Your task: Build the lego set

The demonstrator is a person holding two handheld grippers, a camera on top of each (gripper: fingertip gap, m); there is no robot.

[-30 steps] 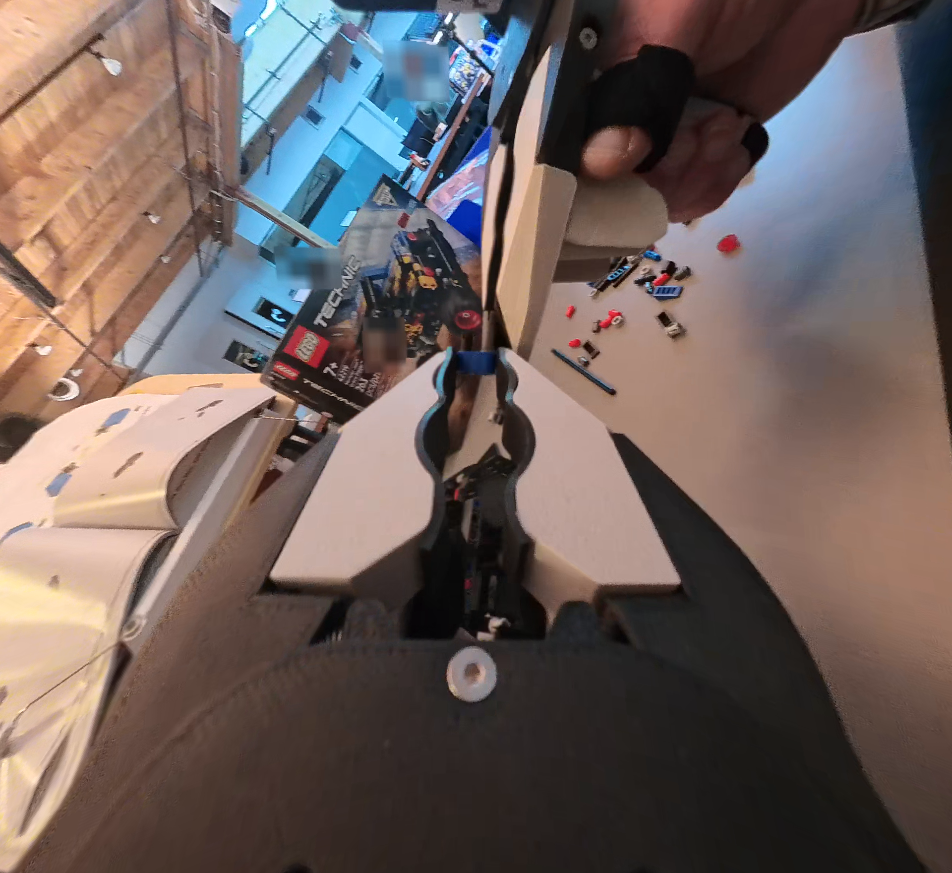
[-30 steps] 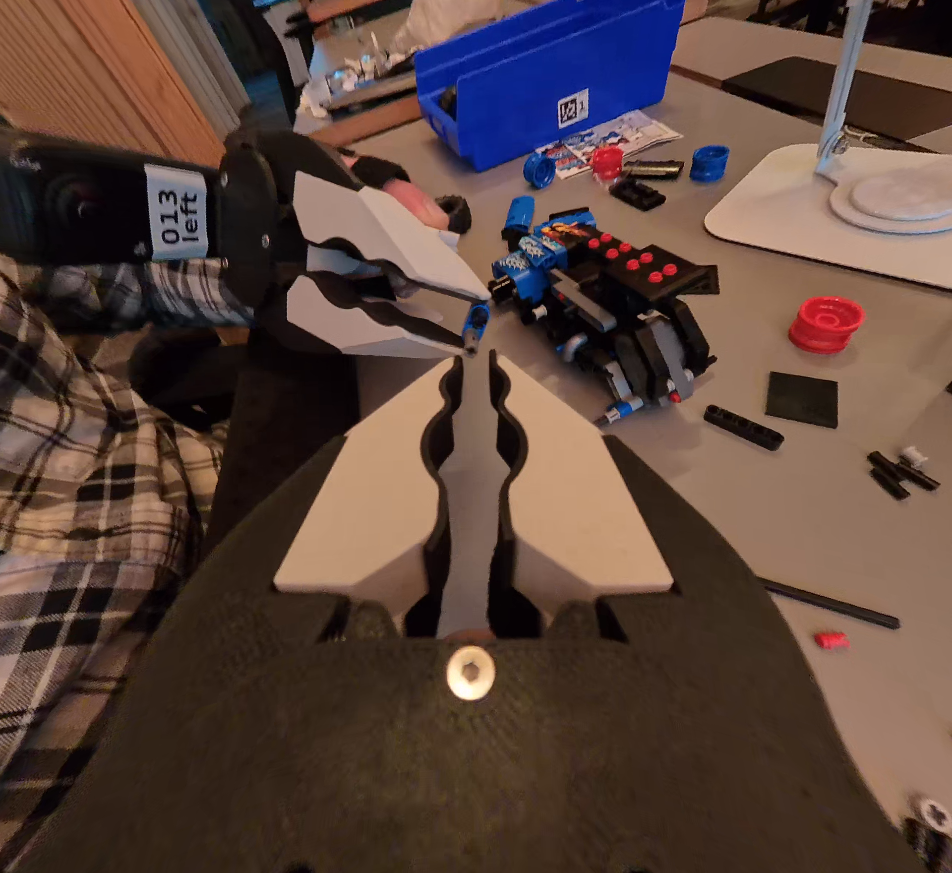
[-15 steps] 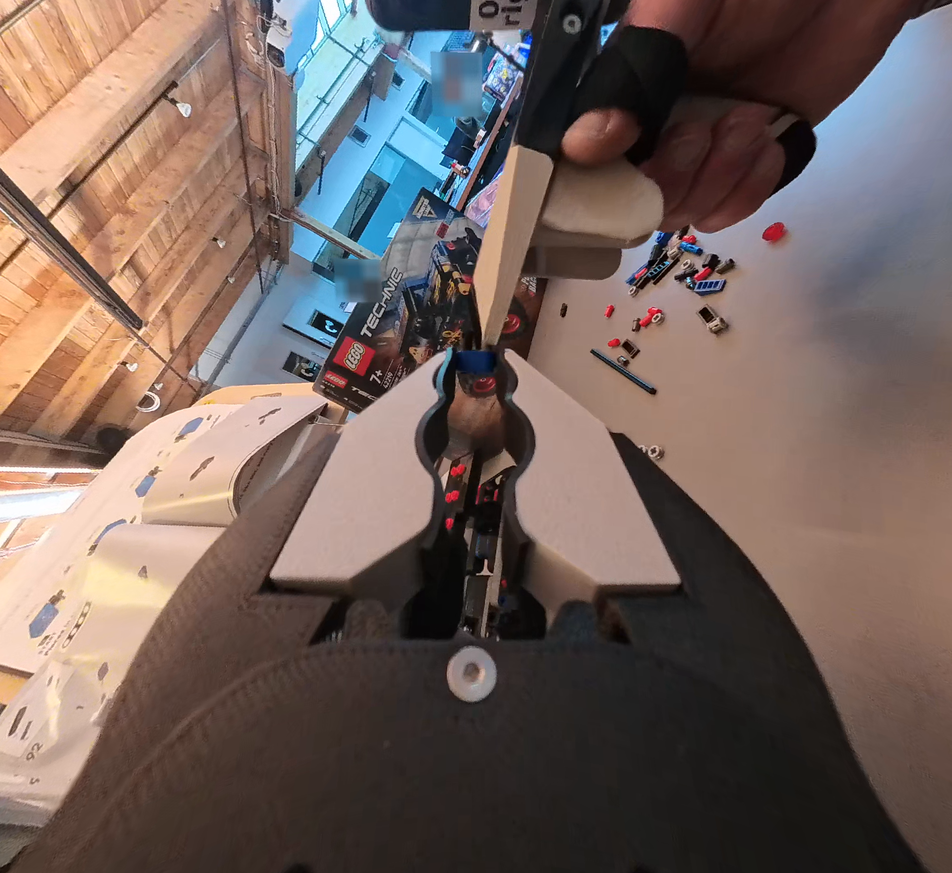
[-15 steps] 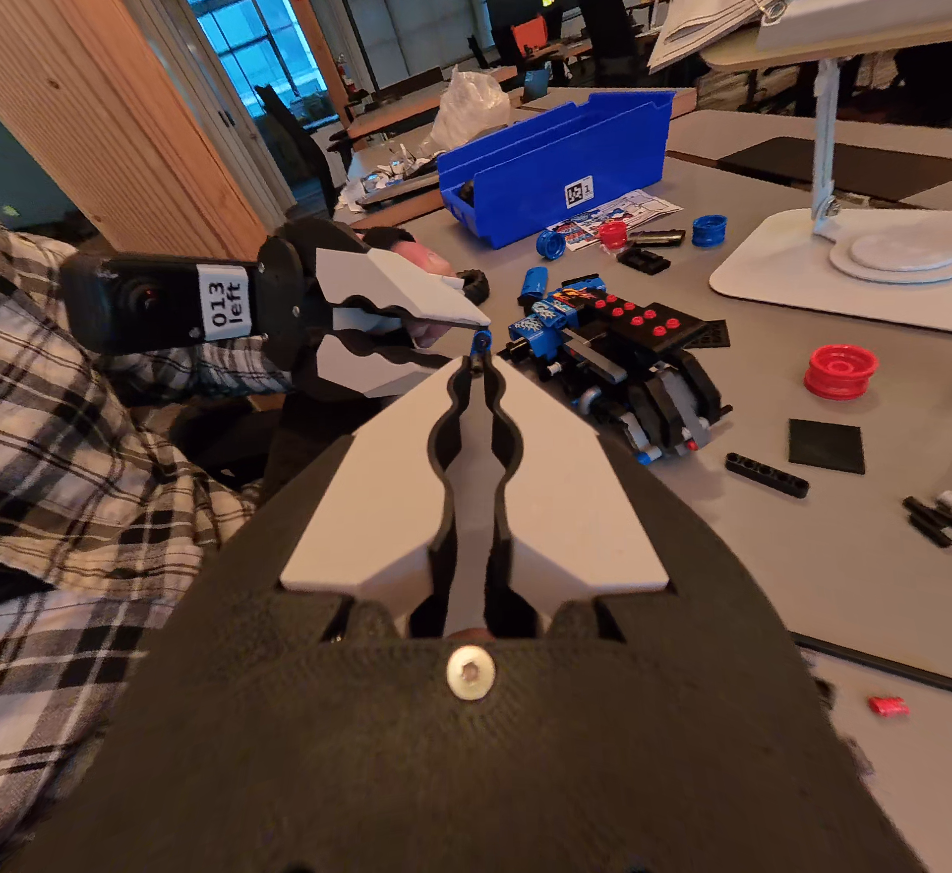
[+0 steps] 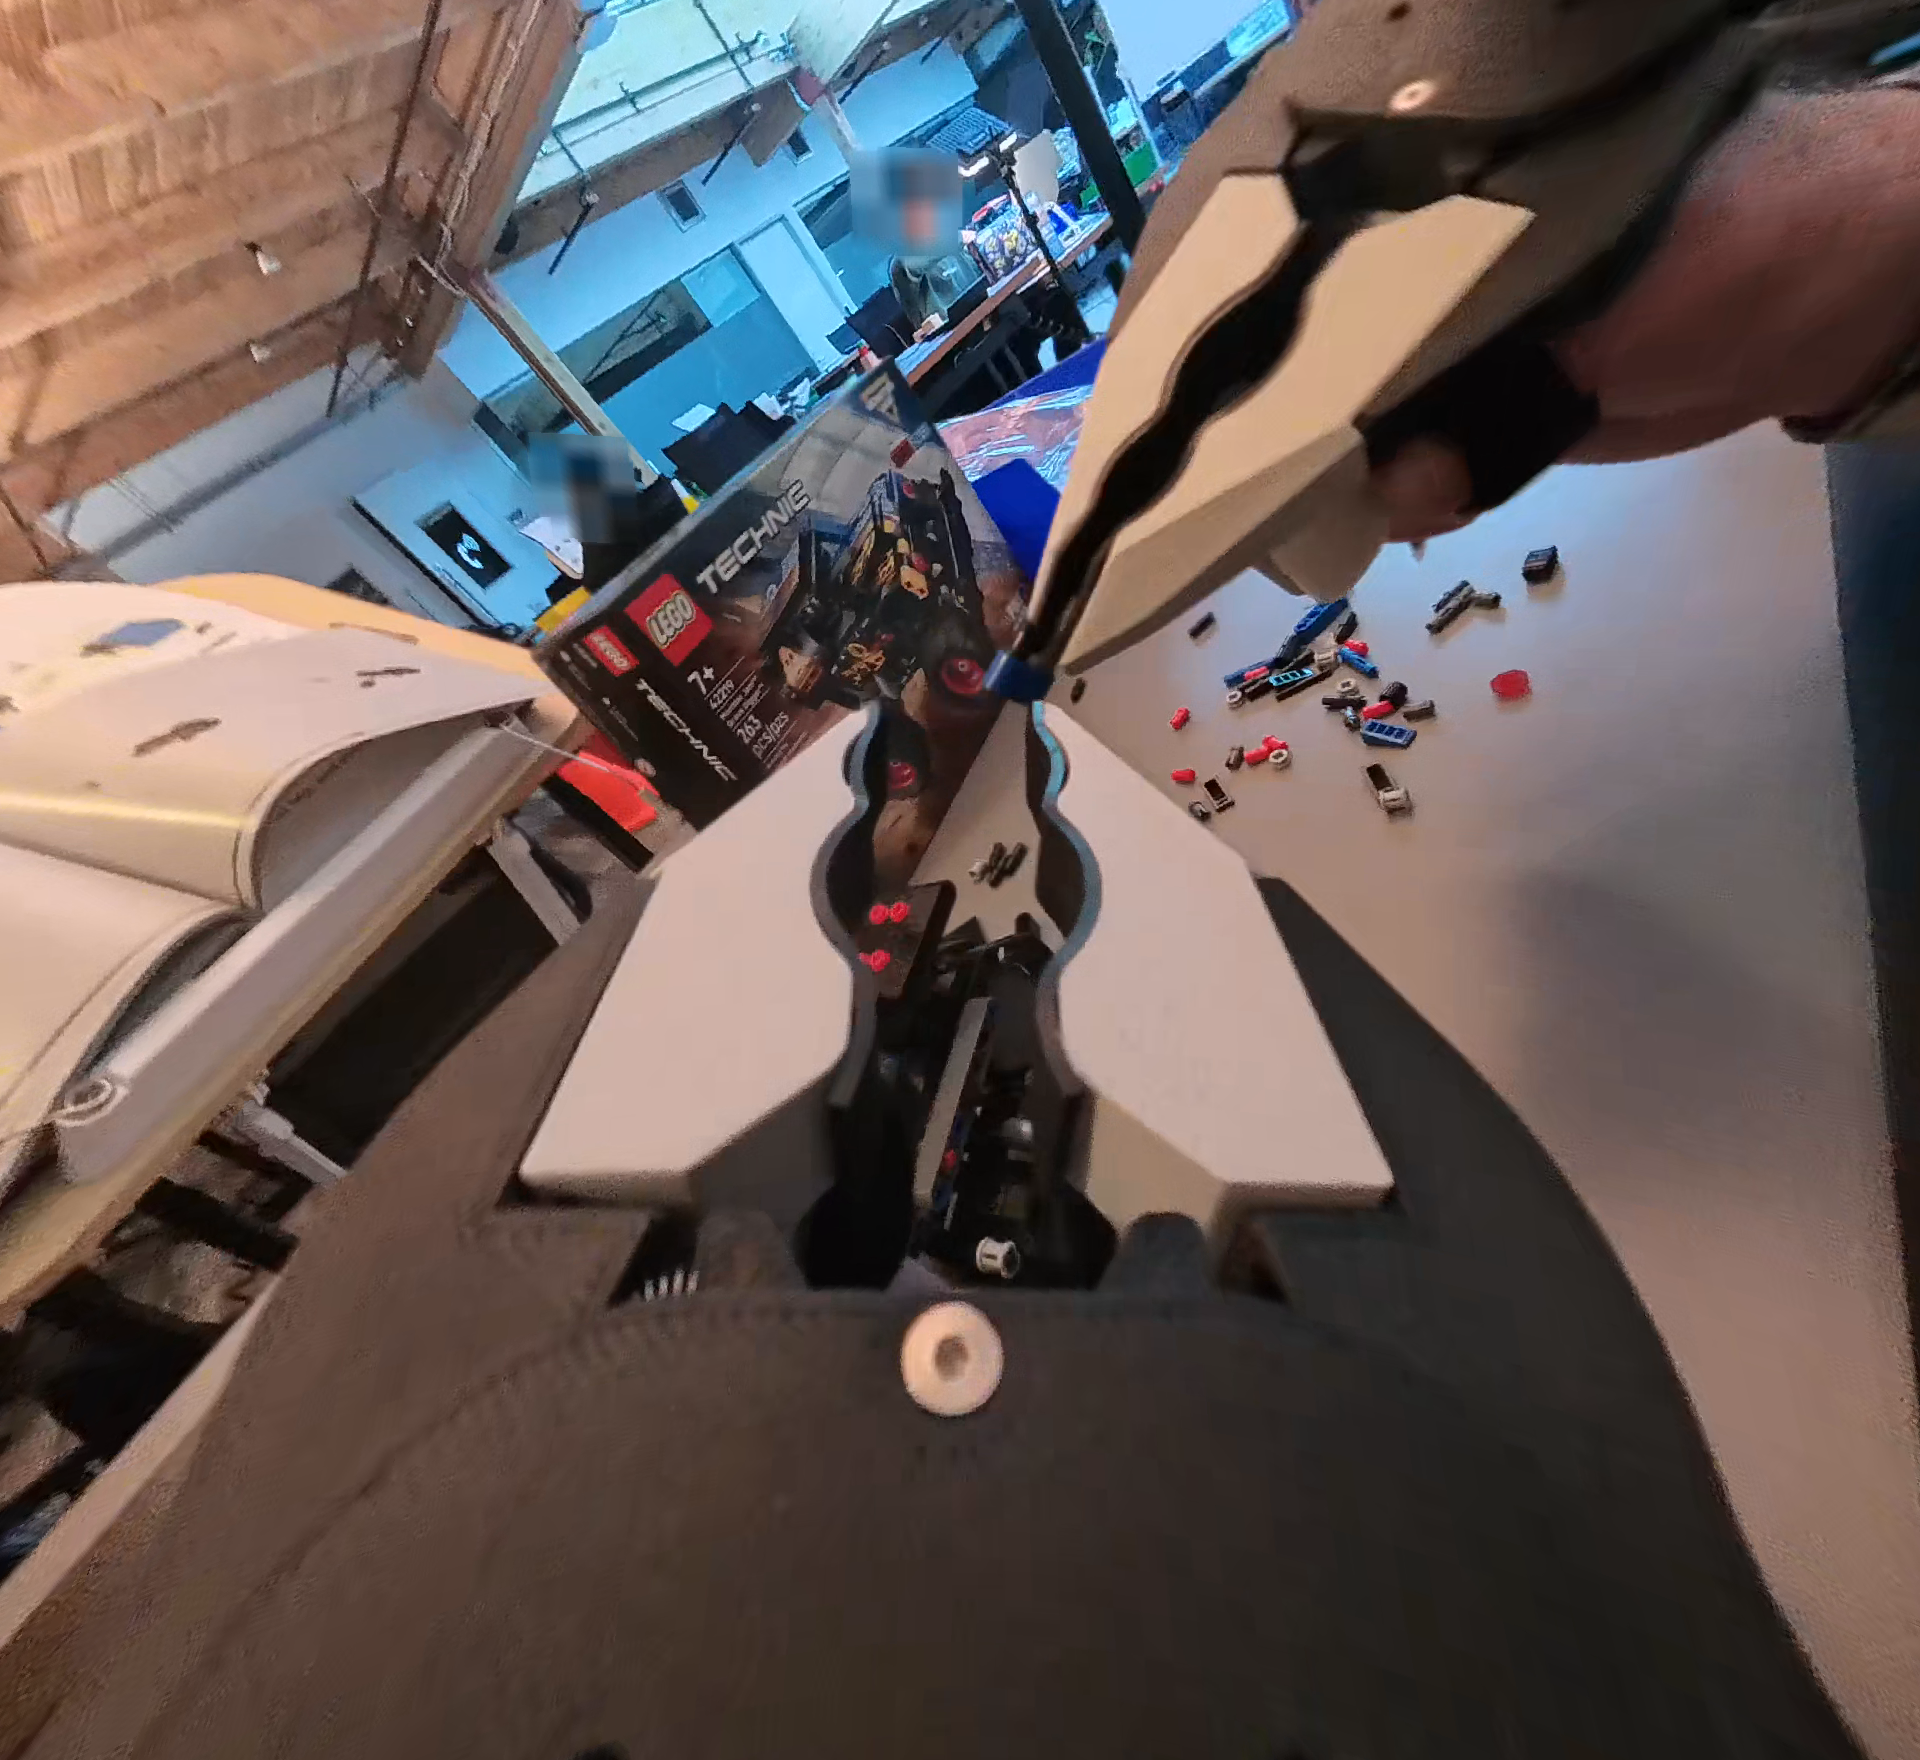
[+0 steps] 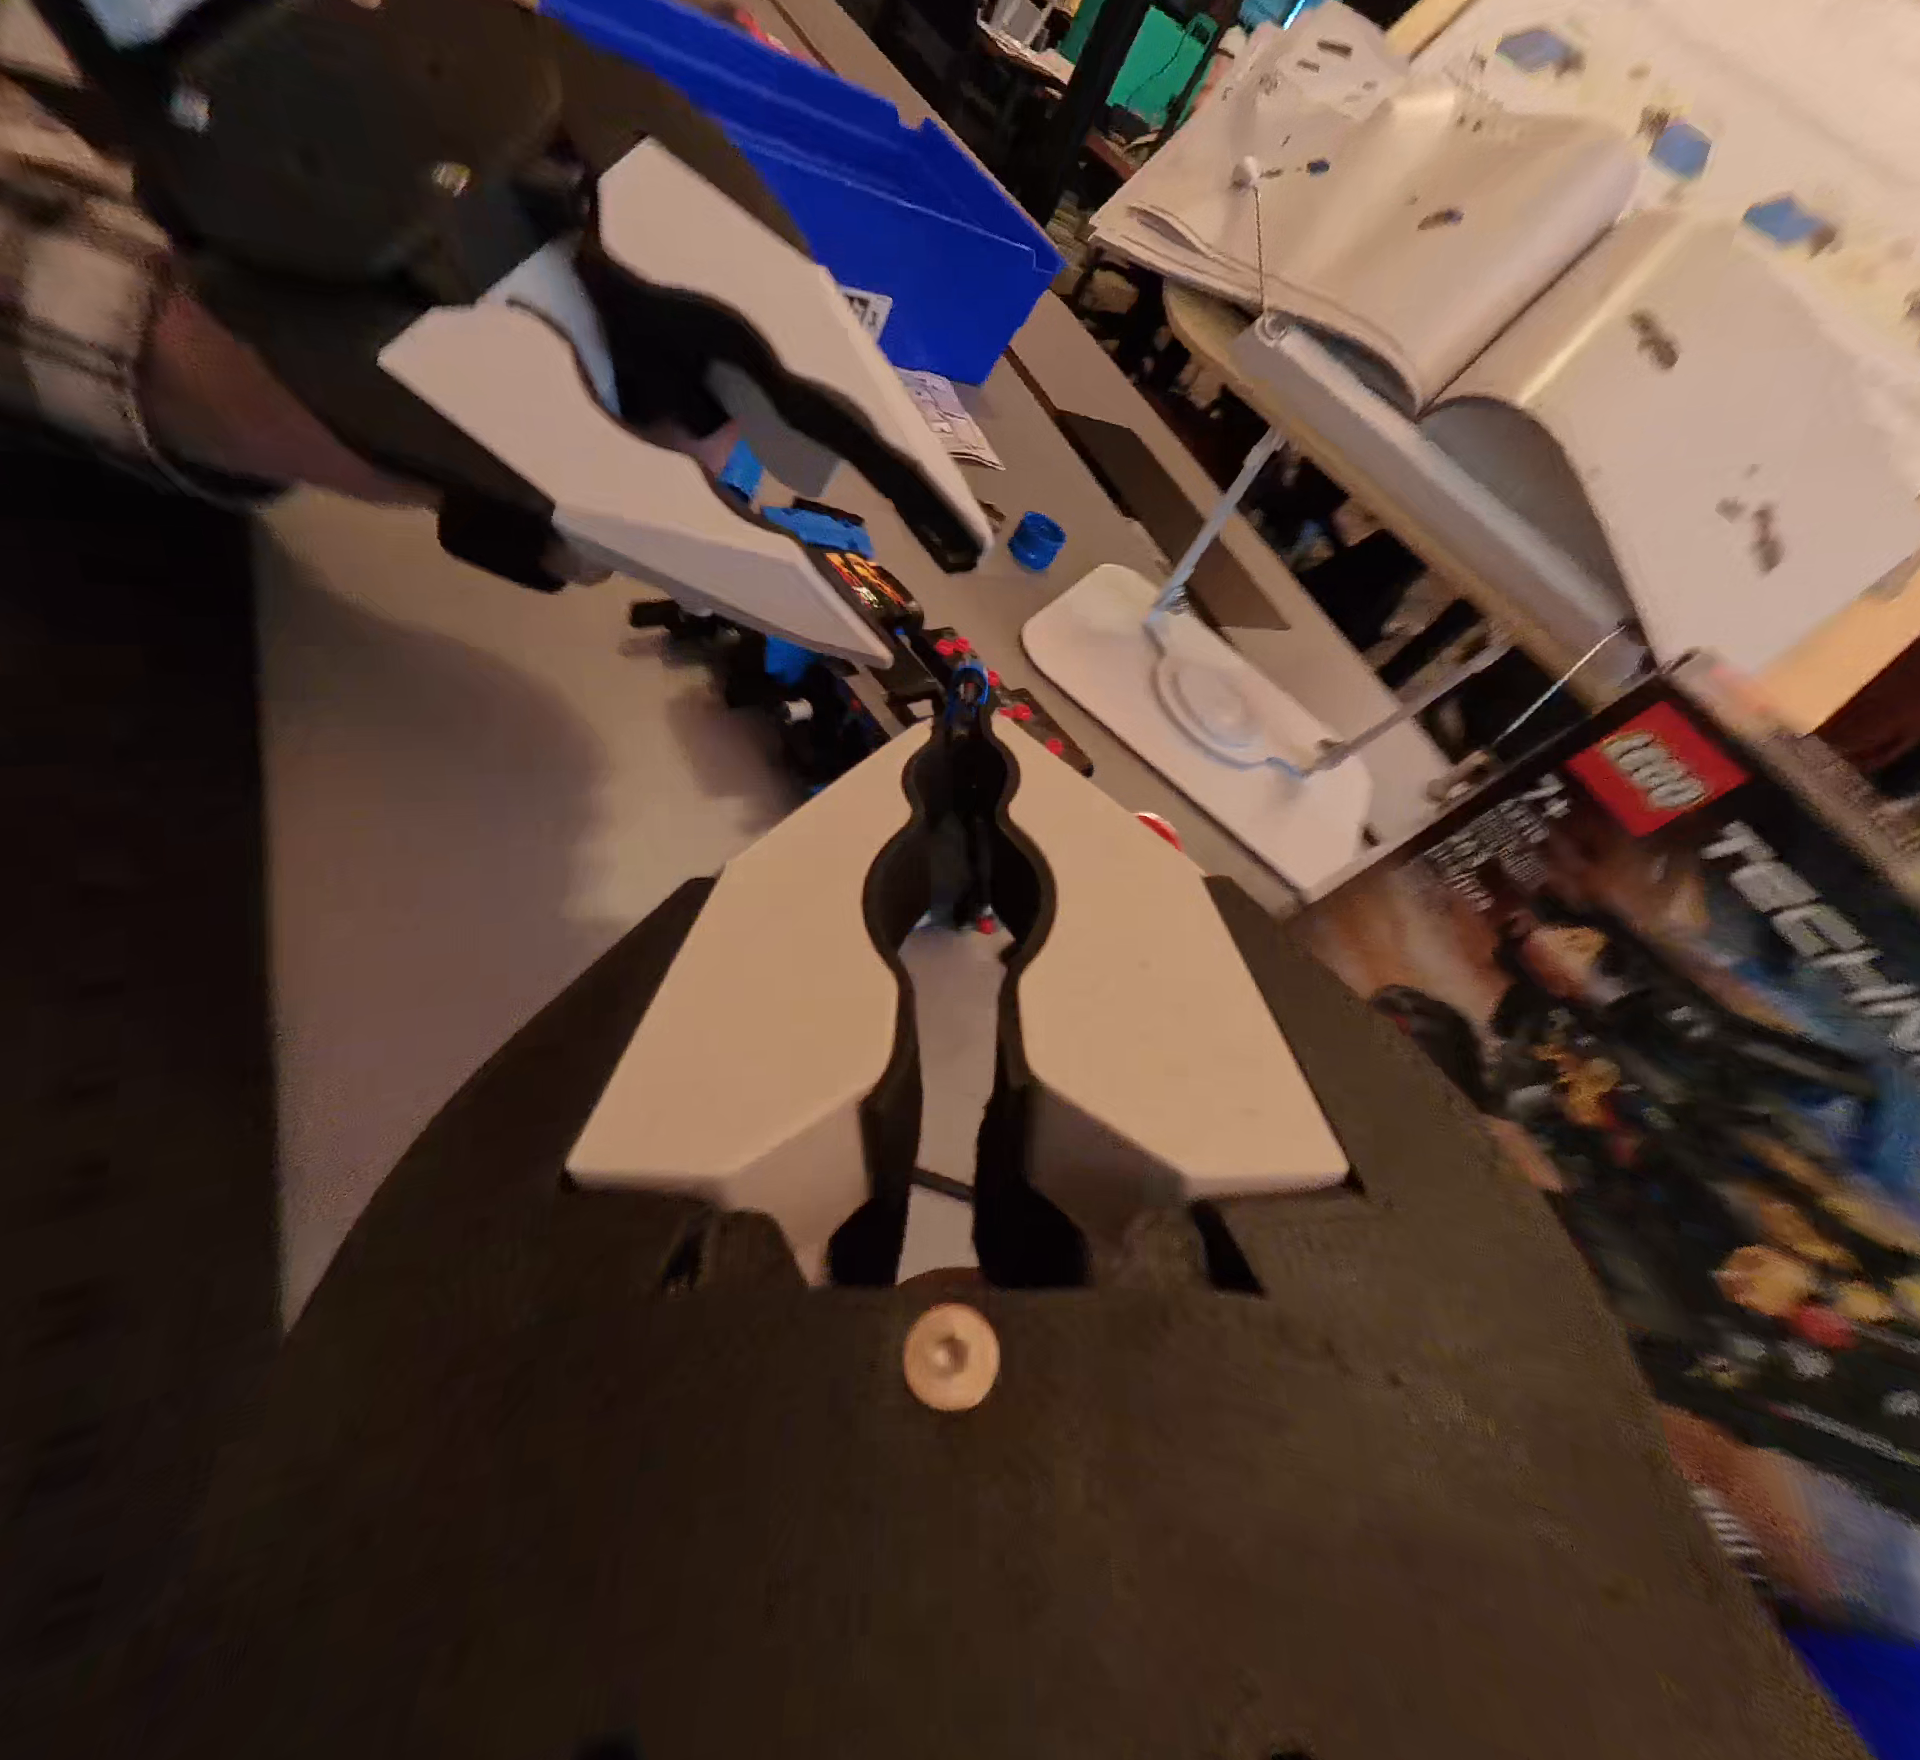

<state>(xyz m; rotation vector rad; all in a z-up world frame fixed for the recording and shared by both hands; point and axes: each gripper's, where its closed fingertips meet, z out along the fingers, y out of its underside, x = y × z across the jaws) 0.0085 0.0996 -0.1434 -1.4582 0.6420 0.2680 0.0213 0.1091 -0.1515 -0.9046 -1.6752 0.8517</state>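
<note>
- Overhead, wooden ceiling planks (image 5: 208, 152) span the room; the grey table (image 5: 1558, 983) carries loose bricks (image 5: 1330, 702) beside the set box (image 5: 790, 640).
- Right gripper (image 6: 961, 723) pinches a small blue piece (image 6: 968, 694) above the black-and-blue model (image 6: 831, 661).
- Left gripper (image 5: 951, 723) gapes, released, near that box.

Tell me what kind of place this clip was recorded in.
Probably a shared workshop or open-plan office, not a home. Rows of desks with chairs run back under a high wooden ceiling with track lights, and a blue parts bin and a set box sit on the grey work table.
</note>
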